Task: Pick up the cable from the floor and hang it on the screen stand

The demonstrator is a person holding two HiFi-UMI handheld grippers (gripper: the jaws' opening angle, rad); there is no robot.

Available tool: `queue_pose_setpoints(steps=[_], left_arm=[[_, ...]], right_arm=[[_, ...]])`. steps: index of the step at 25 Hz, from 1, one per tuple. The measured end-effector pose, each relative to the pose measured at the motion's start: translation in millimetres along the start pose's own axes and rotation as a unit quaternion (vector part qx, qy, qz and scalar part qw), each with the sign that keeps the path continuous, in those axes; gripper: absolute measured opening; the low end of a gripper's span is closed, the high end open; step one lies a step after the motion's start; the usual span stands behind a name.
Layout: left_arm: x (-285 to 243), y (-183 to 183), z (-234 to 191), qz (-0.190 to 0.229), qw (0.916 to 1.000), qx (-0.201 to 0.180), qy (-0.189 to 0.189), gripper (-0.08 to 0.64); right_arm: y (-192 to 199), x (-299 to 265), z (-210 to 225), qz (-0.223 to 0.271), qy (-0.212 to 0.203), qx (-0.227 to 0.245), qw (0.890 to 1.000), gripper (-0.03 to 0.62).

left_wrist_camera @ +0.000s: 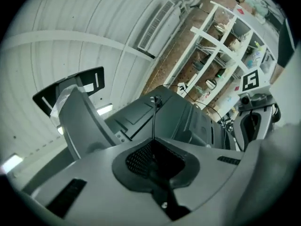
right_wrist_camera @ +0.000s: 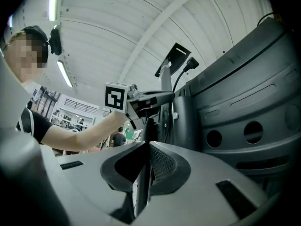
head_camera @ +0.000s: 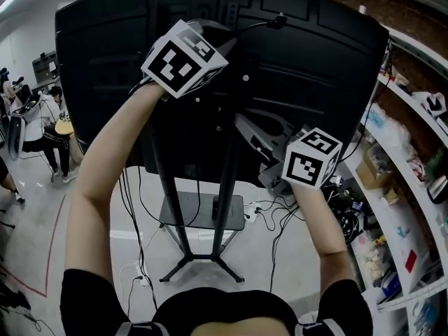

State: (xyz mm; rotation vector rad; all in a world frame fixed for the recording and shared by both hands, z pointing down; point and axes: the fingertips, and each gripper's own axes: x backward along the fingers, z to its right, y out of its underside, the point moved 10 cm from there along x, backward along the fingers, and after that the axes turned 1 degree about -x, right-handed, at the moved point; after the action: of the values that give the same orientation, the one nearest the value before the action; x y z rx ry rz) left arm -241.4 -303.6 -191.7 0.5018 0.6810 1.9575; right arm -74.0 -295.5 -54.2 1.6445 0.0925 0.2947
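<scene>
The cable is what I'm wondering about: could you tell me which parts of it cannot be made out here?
Head view: the marker cube hides where the left gripper pinches the cable.
Head view: its run below the gripper is lost against the dark screen back.
Right gripper view: the dark strip in the right gripper is too blurred to name.

- Thin black cable (head_camera: 260,25): off the floor, pinched in the closed jaws of the left gripper (left_wrist_camera: 155,157) and of the right gripper (right_wrist_camera: 144,173). From the left one it arcs up to its plug (head_camera: 281,21), near the upper edge of the screen's back.
- Black metal screen stand (head_camera: 227,180): upright, with two posts on splayed legs and a low shelf (head_camera: 203,212). It carries a large black screen (head_camera: 315,61), seen from behind.
</scene>
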Motion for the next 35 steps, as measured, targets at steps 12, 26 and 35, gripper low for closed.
queue_pose_setpoints(steps=[12,26,35], left_arm=[[-54,-37,5,-0.045,0.9845,-0.156,0.066,0.018],[-78,-67,64,-0.134,0.8798,-0.438,0.126,0.018],[-71,-50,86,-0.127,0.7991,-0.559,0.182,0.018]], right_arm=[[6,22,19,0.008,0.021,-0.021,1.0,0.038],[17,63,23,0.011,0.061,-0.042,0.997,0.038],[25,77,15,0.017,0.07,-0.047,0.996,0.038]])
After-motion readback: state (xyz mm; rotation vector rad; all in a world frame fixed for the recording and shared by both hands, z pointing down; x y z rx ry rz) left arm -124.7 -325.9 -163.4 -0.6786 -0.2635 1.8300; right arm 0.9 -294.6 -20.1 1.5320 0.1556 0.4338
